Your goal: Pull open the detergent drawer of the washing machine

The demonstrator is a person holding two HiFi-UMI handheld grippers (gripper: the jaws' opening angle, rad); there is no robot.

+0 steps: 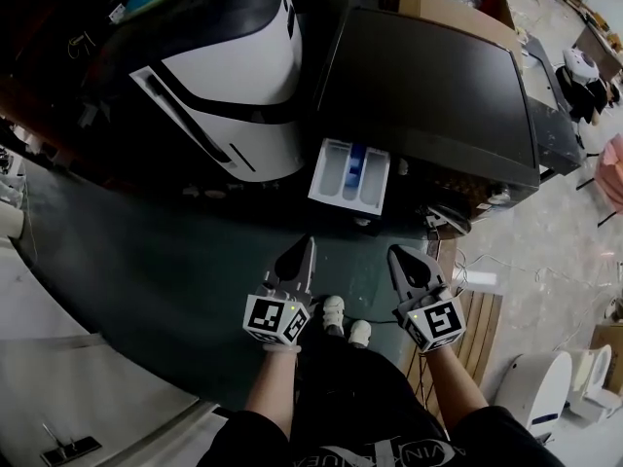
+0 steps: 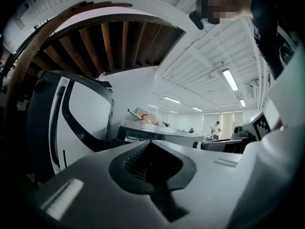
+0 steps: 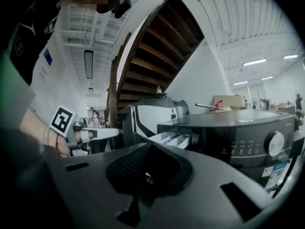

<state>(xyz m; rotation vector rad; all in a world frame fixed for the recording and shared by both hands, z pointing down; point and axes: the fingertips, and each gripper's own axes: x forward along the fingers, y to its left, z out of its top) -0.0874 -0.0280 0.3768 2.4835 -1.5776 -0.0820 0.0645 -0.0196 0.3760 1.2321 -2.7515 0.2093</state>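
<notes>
There is one washing machine [image 1: 428, 86], dark on top, and its one detergent drawer [image 1: 348, 173] stands pulled out of the front at the upper left corner. The drawer is white and divided inside, with a blue part in the middle. In the right gripper view the same drawer [image 3: 176, 138] sticks out to the left of the control panel with one round knob [image 3: 275, 143].

Just beside the washing machine, on its left, stands one big white-and-black appliance [image 1: 229, 81]. One cardboard box [image 1: 458, 3] is behind the machine, and one wooden pallet [image 1: 477, 329] lies on the floor at the right. Between the drawer and the grippers shows the dark green floor [image 1: 165, 270]. The person's two white shoes [image 1: 334, 311] are below, between the grippers.

The two grippers are held side by side, both pointing toward the machine and well apart from the drawer. The left gripper [image 1: 304, 248] has its jaws clenched together with nothing in them. The right gripper [image 1: 405, 257] also has its jaws pressed together and empty. Each marker cube faces back to the person.
</notes>
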